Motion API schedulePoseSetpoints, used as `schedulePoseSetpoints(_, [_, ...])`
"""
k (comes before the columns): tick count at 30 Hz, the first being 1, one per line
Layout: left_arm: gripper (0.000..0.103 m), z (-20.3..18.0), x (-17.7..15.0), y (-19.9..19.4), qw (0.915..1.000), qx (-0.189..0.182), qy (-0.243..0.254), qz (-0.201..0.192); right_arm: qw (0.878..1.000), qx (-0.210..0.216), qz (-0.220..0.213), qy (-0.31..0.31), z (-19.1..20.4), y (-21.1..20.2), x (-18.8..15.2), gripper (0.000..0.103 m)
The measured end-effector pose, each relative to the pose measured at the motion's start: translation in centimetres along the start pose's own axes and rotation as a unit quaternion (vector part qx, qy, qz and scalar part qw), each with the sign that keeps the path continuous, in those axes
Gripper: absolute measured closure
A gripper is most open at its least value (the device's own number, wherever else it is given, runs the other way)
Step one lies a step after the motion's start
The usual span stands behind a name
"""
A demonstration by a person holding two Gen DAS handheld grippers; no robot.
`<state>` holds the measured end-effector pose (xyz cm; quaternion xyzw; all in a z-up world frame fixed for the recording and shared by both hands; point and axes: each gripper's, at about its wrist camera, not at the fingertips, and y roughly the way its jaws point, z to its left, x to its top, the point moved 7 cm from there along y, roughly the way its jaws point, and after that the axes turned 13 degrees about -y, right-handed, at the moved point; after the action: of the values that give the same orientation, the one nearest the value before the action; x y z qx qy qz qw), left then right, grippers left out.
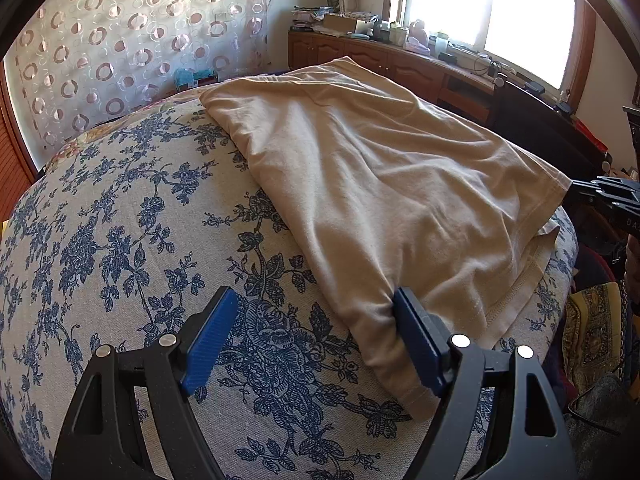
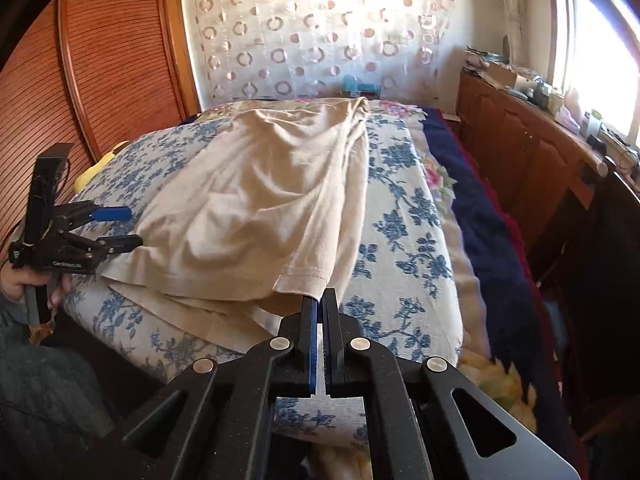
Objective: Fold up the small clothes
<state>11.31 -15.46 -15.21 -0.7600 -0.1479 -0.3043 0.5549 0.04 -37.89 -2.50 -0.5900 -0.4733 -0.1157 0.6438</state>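
Right gripper (image 2: 319, 300) pinches the beige garment's (image 1: 380, 184) near hem corner, lifting it to fold — left gripper (image 1: 316, 340) gapes wide beside the near-left corner, ungripped

The T-shirt (image 1: 360, 184) is plain beige. Under it the bed cover (image 1: 120, 240) is off-white with blue floral sprigs. The curtain (image 1: 120, 40) is sheer white with brownish rings. Each hand-held gripper (image 1: 320, 340) is black with blue pads (image 1: 210, 336). What looks like a blanket (image 2: 472, 208) is dark navy.
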Motion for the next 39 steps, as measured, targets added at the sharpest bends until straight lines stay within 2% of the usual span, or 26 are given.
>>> schedulePoseSetpoints(6, [0.023,0.0,0.0,0.0,1.0,0.0,0.0,0.0,0.999,-0.006,-0.032,0.0,0.3,-1.5,1.7,0.101])
schedulePoseSetpoints(9, [0.023,0.0,0.0,0.0,1.0,0.0,0.0,0.0,0.998,-0.036,-0.051,-0.005,-0.1,-2.7,2.7,0.082])
schedulePoseSetpoints(11, [0.023,0.0,0.0,0.0,1.0,0.0,0.0,0.0,0.997,-0.043,-0.071,0.003,-0.3,-3.7,3.4,0.057])
schedulePoseSetpoints(13, [0.023,0.0,0.0,0.0,1.0,0.0,0.0,0.0,0.995,-0.046,-0.085,0.006,-0.3,-4.2,3.9,0.046])
schedulePoseSetpoints(14, [0.023,0.0,0.0,0.0,1.0,0.0,0.0,0.0,0.995,-0.046,-0.087,0.005,-0.2,-4.2,4.1,0.044])
schedulePoseSetpoints(18, [0.023,0.0,0.0,0.0,1.0,0.0,0.0,0.0,0.997,-0.033,-0.07,0.005,0.4,-2.2,4.2,0.042])
schedulePoseSetpoints(22, [0.023,0.0,0.0,0.0,1.0,0.0,0.0,0.0,0.999,-0.01,-0.036,0.004,1.1,1.2,3.8,0.041])
schedulePoseSetpoints(25, [0.023,0.0,0.0,0.0,1.0,0.0,0.0,0.0,1.0,-0.015,-0.01,0.009,0.4,3.1,3.4,0.041])
schedulePoseSetpoints(32, [0.023,-0.2,-0.1,0.0,1.0,0.002,0.003,0.002,0.999,-0.012,0.029,0.039,-0.7,5.0,1.7,0.041])
schedulePoseSetpoints(35, [0.023,-0.9,-0.5,-0.3,0.9999,-0.007,0.01,0.006,0.999,-0.004,0.027,0.047,-0.7,5.0,1.7,0.041])
schedulePoseSetpoints(36, [0.024,-1.3,-0.8,-0.5,0.9998,-0.015,0.014,0.008,0.999,0.0,0.026,0.047,-0.5,5.2,1.8,0.041])
schedulePoseSetpoints(38, [0.042,-2.1,-1.2,-0.8,0.9991,-0.031,0.027,0.009,0.999,0.011,0.024,0.038,0.2,5.1,1.9,0.041])
schedulePoseSetpoints(39, [0.047,-2.4,-1.3,-0.9,0.9988,-0.037,0.031,0.011,0.999,0.014,0.025,0.03,0.6,5.2,1.9,0.042])
